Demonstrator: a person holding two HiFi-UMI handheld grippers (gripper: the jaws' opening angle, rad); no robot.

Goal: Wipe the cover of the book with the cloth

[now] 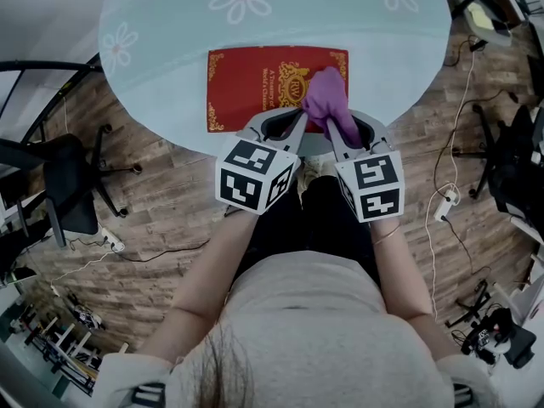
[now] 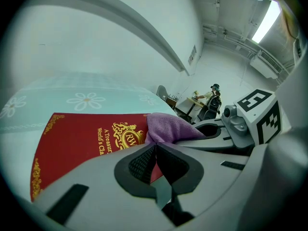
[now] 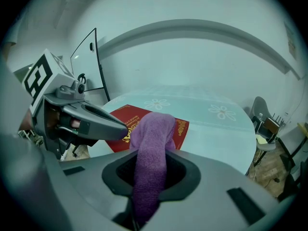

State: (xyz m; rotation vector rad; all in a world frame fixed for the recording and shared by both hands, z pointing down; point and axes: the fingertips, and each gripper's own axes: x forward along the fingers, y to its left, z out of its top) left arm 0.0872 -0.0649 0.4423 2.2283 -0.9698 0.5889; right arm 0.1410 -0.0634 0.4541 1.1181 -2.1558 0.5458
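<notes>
Right claw [image 3: 149,174] grips the cloth [image 3: 154,129], which rests on the book [image 1: 255,83].

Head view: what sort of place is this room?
Probably an office or lab workroom: a black office chair stands on the wooden floor, and loose cables run to a power strip beside a round table.
</notes>
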